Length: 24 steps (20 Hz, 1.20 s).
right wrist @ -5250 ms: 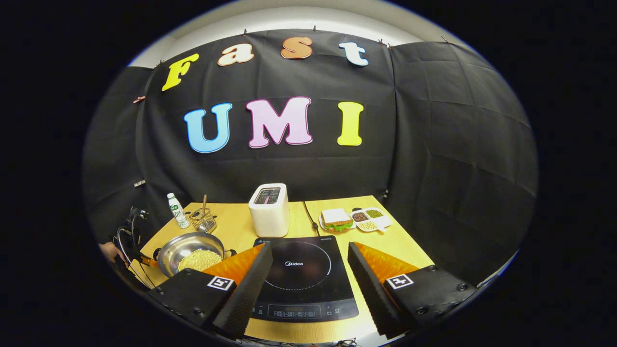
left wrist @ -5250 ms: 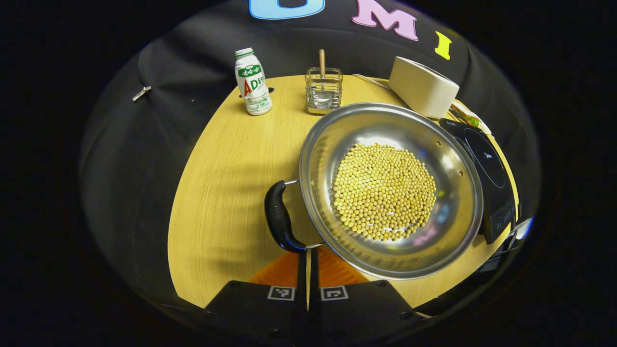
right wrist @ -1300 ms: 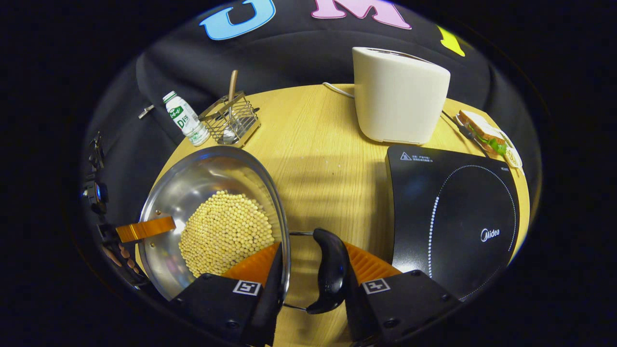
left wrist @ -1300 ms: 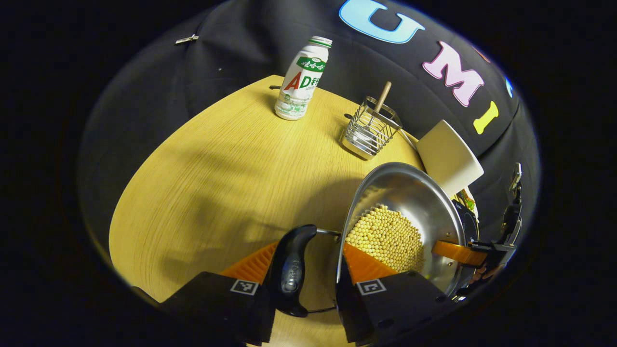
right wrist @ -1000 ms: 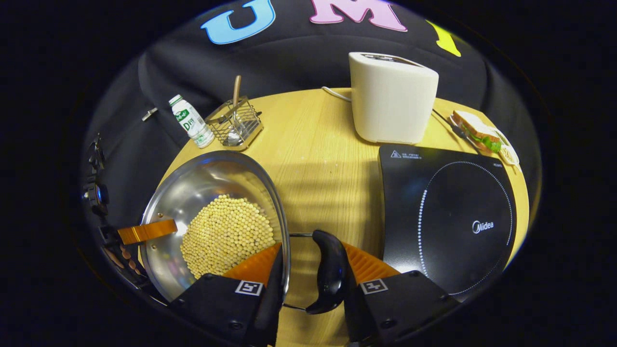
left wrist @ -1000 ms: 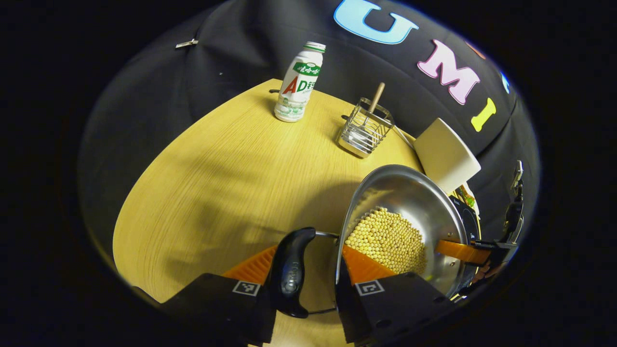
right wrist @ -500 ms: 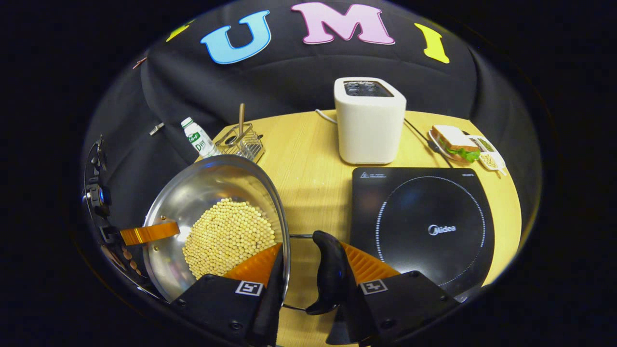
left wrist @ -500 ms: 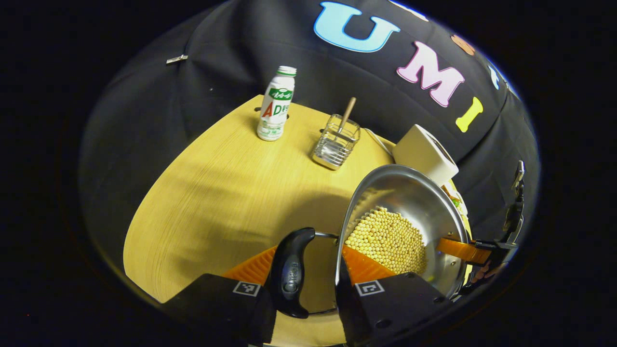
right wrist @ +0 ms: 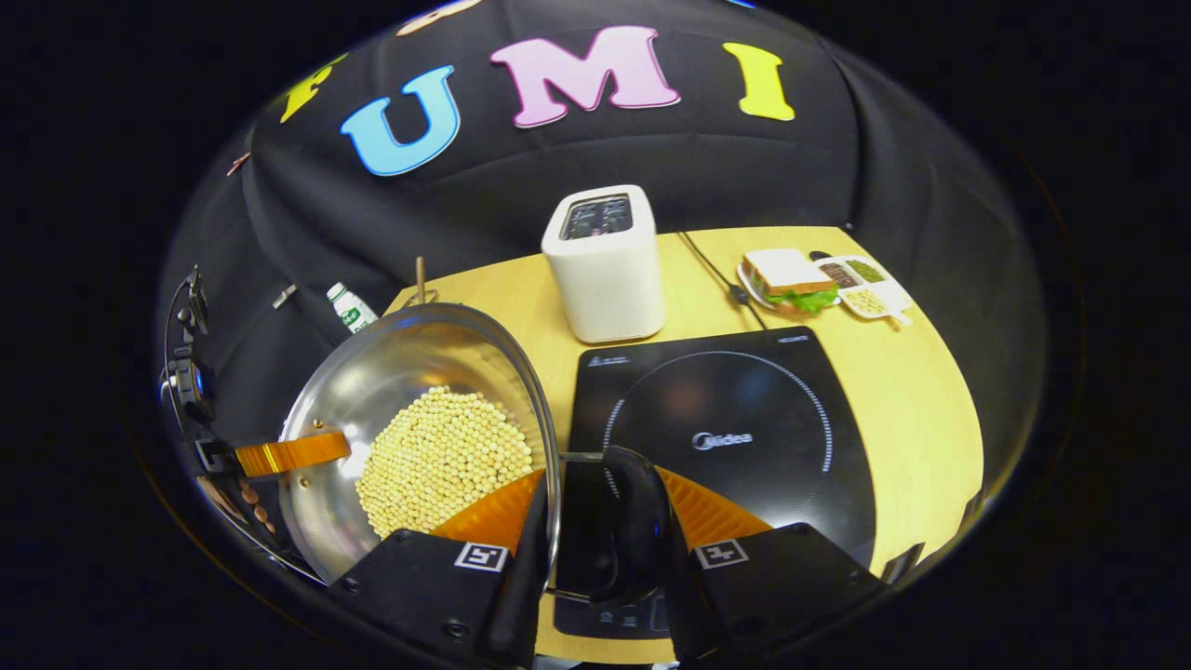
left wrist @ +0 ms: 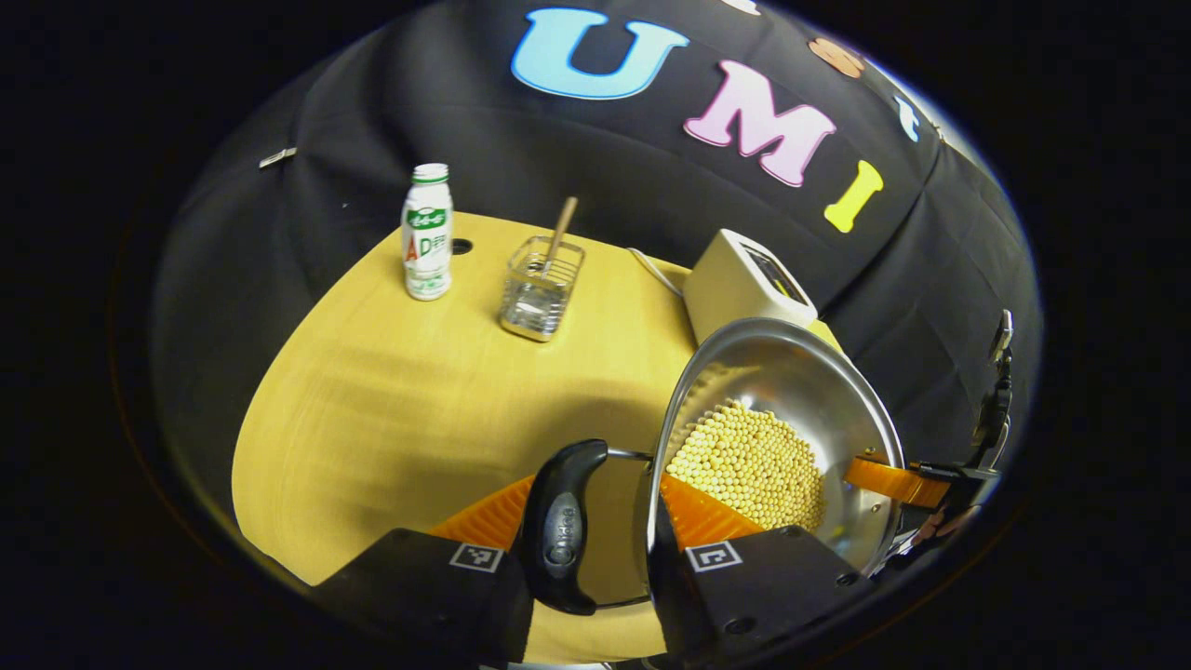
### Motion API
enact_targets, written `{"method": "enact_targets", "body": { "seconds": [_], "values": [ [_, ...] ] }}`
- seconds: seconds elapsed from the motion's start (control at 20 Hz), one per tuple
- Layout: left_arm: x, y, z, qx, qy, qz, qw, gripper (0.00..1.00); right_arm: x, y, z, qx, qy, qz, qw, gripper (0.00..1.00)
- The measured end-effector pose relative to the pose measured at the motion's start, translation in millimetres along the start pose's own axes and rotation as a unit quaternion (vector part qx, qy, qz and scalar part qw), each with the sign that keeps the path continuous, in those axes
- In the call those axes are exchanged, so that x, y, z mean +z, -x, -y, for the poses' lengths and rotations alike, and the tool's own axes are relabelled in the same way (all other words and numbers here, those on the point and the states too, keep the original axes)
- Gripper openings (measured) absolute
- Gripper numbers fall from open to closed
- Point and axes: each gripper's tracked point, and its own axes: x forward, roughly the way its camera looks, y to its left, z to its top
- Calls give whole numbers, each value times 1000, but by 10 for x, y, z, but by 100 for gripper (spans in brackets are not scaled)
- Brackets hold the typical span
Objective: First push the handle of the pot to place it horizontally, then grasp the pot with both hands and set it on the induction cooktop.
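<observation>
The steel pot [left wrist: 782,381] holds a heap of yellow beans [left wrist: 749,465] and hangs in the air between both grippers. My left gripper [left wrist: 595,484] is shut on the pot's black left handle [left wrist: 563,526]: one finger is outside the handle, the other inside the rim. My right gripper [right wrist: 595,484] is shut the same way on the black right handle [right wrist: 637,521]. In the right gripper view, the pot [right wrist: 372,391] is left of the black induction cooktop [right wrist: 744,409], with its right handle over the cooktop's near left corner. Each view shows the other gripper's orange finger inside the far rim.
A white toaster [right wrist: 605,265] stands behind the cooktop, its cord trailing right. A sandwich plate [right wrist: 786,279] and a divided dish [right wrist: 861,284] lie at the back right. A drink bottle [left wrist: 427,233] and a wire basket [left wrist: 540,298] stand at the back left of the wooden table [left wrist: 391,391].
Both grippers, shut on the handles throughout the last second, have carried the pot up and rightward. The cooktop has slid under the right handle. Earlier the right gripper was open, away from the pot.
</observation>
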Motion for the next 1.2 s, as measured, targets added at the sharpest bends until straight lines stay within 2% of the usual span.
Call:
{"method": "enact_targets", "body": {
  "seconds": [0.35, 0.4, 0.45, 0.55, 1.2],
  "values": [
    [12, -221, 711, -12, -21, -8, 1000, 58, 144, 110, 678, -12, -27, -3, 1000, 58],
    [31, -268, 780, -13, -22, -8, 1000, 57, 169, 107, 762, -13, -27, -3, 1000, 53],
    [30, -315, 855, -14, -22, -9, 1000, 57, 199, 99, 841, -13, -28, -2, 1000, 58],
    [10, -409, 1008, -13, -20, -12, 1000, 57, 251, 76, 1009, -14, -26, -4, 1000, 58],
    [-94, -968, 1726, -8, -10, -23, 1000, 57, 433, -194, 1875, -17, -24, -26, 999, 58]
  ]
}}
